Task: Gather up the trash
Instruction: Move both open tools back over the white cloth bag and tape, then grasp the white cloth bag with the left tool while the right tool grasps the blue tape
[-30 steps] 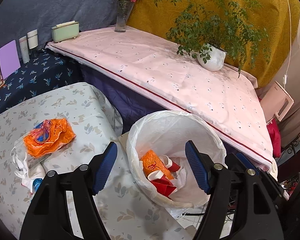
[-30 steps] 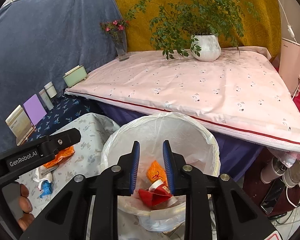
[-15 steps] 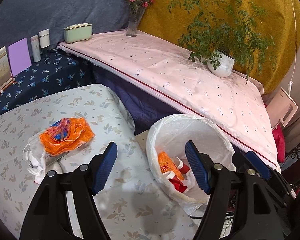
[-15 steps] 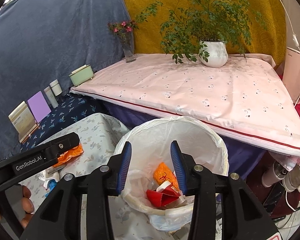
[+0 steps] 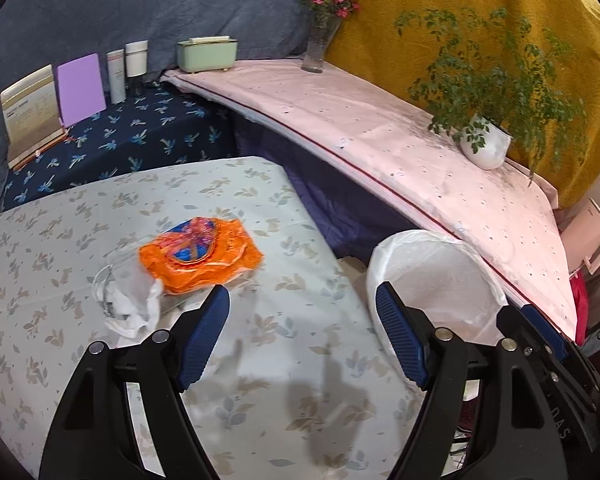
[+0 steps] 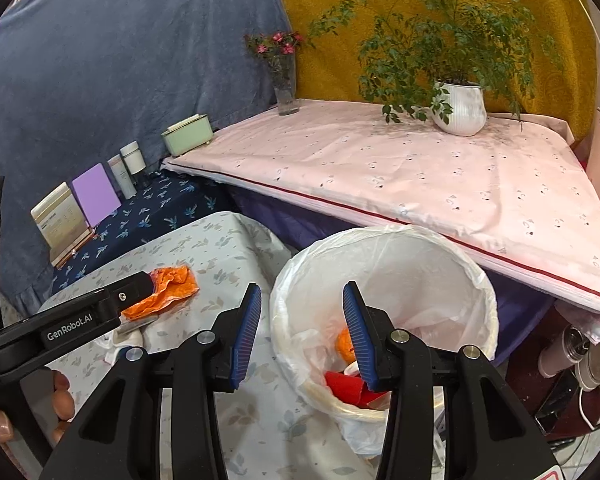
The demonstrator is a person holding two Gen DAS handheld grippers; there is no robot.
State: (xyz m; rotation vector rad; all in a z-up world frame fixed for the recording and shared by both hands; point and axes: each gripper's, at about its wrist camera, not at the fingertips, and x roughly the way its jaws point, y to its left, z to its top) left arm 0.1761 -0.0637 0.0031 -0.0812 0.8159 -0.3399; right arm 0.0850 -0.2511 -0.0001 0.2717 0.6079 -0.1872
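Left wrist view: we hold the left hand-held gripper (image 5: 302, 312) wide and empty above the leaf-print cloth surface (image 5: 260, 360); its jaws have just been opening. The crumpled orange plastic wrapper (image 5: 200, 254) lies ahead beside a crumpled white tissue wad (image 5: 130, 306), well apart from the white-lined round trash bin (image 5: 436, 280). Risk: one pinch could catch only the tissue or slip off the slick film.

Right wrist view: we hold the right hand-held gripper (image 6: 302, 326) at a moderate gap, empty, jaws just opened, over the bin rim (image 6: 380, 236). Red and orange trash (image 6: 348, 384) lies inside. Risk: a low pass may snag the loose liner.
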